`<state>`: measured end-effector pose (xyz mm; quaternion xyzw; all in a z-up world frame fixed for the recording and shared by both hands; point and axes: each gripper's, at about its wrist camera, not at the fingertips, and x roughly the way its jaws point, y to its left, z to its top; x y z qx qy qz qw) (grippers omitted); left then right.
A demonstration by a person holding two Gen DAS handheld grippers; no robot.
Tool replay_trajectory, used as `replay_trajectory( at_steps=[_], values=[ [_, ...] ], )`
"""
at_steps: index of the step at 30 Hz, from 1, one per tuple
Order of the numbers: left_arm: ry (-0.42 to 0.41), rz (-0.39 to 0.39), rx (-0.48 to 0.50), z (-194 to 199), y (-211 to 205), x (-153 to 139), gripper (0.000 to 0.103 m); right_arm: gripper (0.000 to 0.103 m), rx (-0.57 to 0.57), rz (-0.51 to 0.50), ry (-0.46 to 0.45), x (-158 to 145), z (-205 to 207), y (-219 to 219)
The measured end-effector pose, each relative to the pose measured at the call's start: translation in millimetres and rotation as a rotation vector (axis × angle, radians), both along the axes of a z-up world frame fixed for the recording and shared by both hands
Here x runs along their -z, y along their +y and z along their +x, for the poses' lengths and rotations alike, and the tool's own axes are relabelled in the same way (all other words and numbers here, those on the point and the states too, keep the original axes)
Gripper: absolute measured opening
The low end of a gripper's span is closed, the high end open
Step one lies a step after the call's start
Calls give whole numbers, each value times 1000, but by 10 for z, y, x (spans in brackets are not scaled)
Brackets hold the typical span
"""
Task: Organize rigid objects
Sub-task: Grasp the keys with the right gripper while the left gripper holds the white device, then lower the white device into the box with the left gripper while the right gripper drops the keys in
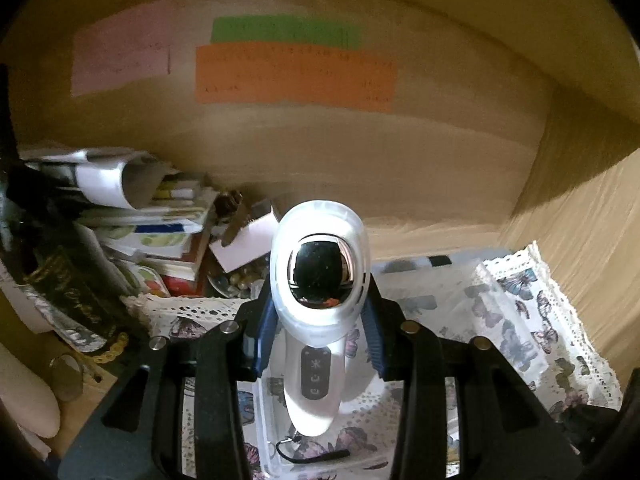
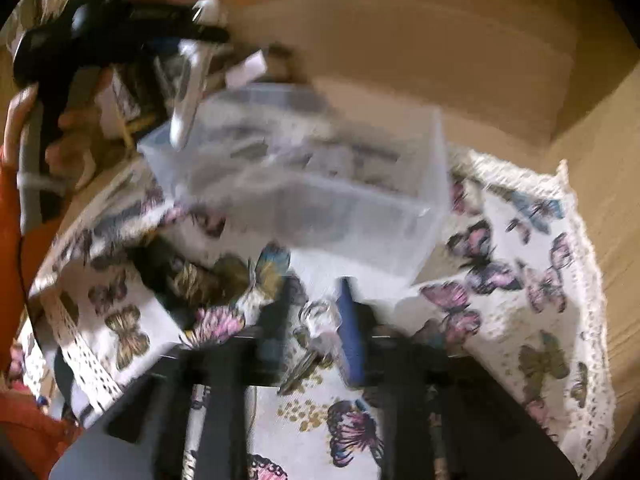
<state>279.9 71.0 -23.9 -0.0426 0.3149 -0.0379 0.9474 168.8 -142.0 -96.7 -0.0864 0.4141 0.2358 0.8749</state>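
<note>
Clutter crowds the left: stacked books (image 1: 160,240), a dark bottle (image 1: 60,280); the left gripper (image 1: 318,344) clamps a white handheld device (image 1: 318,280) above the clear plastic box (image 2: 304,184) on the butterfly cloth (image 2: 520,280); the right gripper (image 2: 320,344) is blurred, something clear between its jaws, grip uncertain.

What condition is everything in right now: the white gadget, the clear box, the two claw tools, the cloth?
White handheld device with a mirrored oval head: clamped upright, held above the box.
Clear plastic storage box: lid off, standing on the cloth.
Butterfly-print cloth with lace edging: spread flat.
Left gripper: shut on the device.
Right gripper: blurred; a small clear thing sits between its jaws, grip unclear.
</note>
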Motion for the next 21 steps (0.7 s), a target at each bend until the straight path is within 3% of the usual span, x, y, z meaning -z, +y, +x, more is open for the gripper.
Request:
replay_trajectory(
  at_steps=[3, 5, 9, 16, 21],
  values=[
    [32, 4, 8, 73, -36, 96, 39, 49, -25, -45, 31, 154, 38, 80],
    [49, 7, 15, 105, -56, 153, 39, 37, -29, -76, 79, 288, 101, 117],
    [69, 19, 23, 138, -75, 219, 39, 22, -19, -49, 78, 263, 108, 58],
    [111, 24, 55, 177, -136, 312, 39, 21, 29, -33, 33, 195, 19, 30],
    [160, 45, 87, 187, -215, 414, 39, 21, 55, 26, -30, -50, -48, -77]
  ],
)
